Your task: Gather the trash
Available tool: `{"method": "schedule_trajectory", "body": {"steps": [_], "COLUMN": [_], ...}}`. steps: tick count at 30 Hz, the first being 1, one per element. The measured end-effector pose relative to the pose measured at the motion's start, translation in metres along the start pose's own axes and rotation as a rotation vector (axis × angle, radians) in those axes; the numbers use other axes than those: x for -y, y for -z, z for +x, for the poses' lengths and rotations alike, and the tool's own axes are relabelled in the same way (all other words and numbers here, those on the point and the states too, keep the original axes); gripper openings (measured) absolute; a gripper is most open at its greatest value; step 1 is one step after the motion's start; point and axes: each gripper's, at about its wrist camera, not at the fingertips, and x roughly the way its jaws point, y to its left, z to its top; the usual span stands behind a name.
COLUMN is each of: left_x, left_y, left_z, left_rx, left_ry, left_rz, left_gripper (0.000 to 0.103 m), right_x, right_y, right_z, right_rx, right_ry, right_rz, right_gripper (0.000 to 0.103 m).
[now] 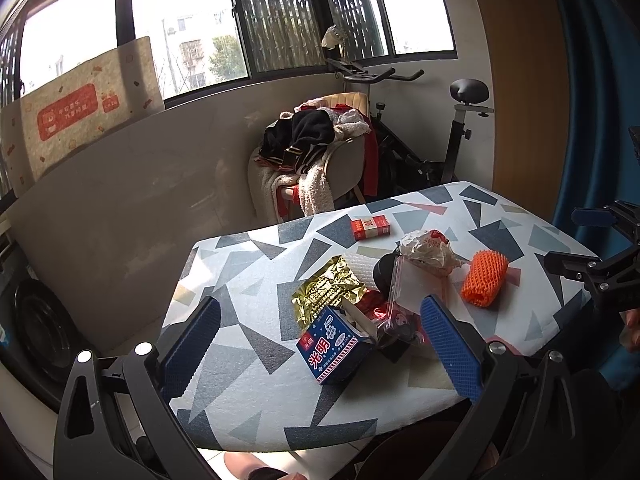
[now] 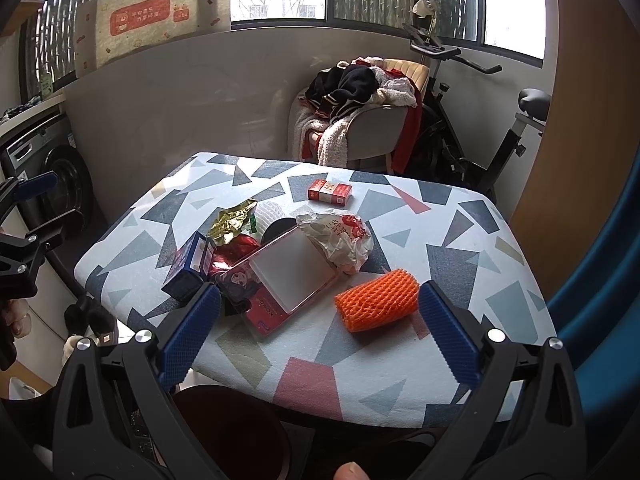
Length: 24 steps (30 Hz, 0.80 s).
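Note:
Trash lies on a table (image 1: 256, 344) with a geometric-patterned cloth. There is a blue milk carton (image 1: 334, 346), a gold foil wrapper (image 1: 326, 294), a clear plastic package (image 2: 288, 276), a crumpled white bag (image 2: 340, 236), an orange foam net (image 2: 376, 300) and a red cigarette pack (image 2: 330, 191). My left gripper (image 1: 320, 332) is open, with the carton between its fingers near the table's front edge. My right gripper (image 2: 320, 320) is open, with the orange net just inside its right finger (image 2: 448, 336). The right gripper also shows at the far right of the left wrist view (image 1: 600, 248).
A dark red bin (image 2: 232, 432) stands below the table's near edge. A chair heaped with clothes (image 2: 360, 112) and an exercise bike (image 2: 480, 132) stand behind the table. A washing machine (image 2: 60, 184) is at the left.

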Motion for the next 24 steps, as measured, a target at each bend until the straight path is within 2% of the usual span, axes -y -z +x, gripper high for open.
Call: {"method": "schedule_trajectory", "body": {"steps": [24], "left_x": [0.0002], "left_y": [0.0], "left_z": [0.0001], "left_rx": [-0.002], "left_ry": [0.001], "left_rz": [0.0], "left_gripper": [0.098], "right_x": [-0.0008], "right_y": [0.0032], "right_z": [0.0028], "right_rx": [-0.006], "right_ry": [0.002], "right_rz": [-0.004], "right_gripper": [0.097]}}
